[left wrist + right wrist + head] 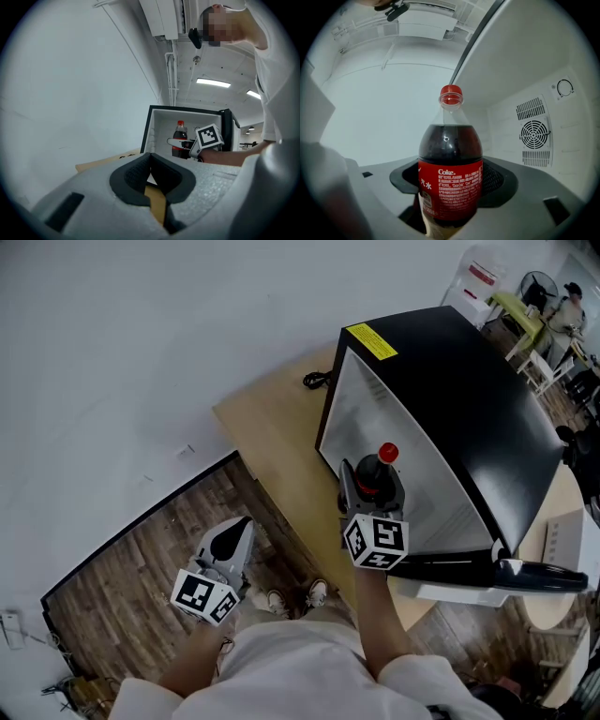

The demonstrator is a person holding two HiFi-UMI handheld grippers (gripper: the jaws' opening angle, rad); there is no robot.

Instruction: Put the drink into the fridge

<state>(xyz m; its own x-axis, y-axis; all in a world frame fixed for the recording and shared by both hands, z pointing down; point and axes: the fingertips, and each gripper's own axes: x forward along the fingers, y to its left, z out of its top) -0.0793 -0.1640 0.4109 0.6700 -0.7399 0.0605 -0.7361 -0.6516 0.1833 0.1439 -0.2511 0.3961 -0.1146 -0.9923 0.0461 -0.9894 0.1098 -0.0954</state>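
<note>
1. Two claws are mine. Nearest me, the left gripper [234, 532] hangs beside the wooden table [272, 427], its jaws pressed together on nothing.
2. Farther out, my right gripper [373, 479] is clamped on the Coke bottle [450, 159] around its red label. The bottle stands upright, red cap on top.
3. The open fridge [487, 409] lies straight ahead of that claw, and the bottle is already at its mouth with white walls around it. Its long axis is vertical, so I judge it should go in standing. The right hand is the nearer one; the left is well apart from the opening.
4. Farthest in, the right gripper view alone shows the fan grille [534, 134] and dial [565, 87] on the inner wall, but the jaws hide the bottle's base, so I cannot tell whether it rests on the fridge floor. The left gripper view shows the bottle framed in the opening. Only the head view shows the door [497, 570] swung out.
</note>
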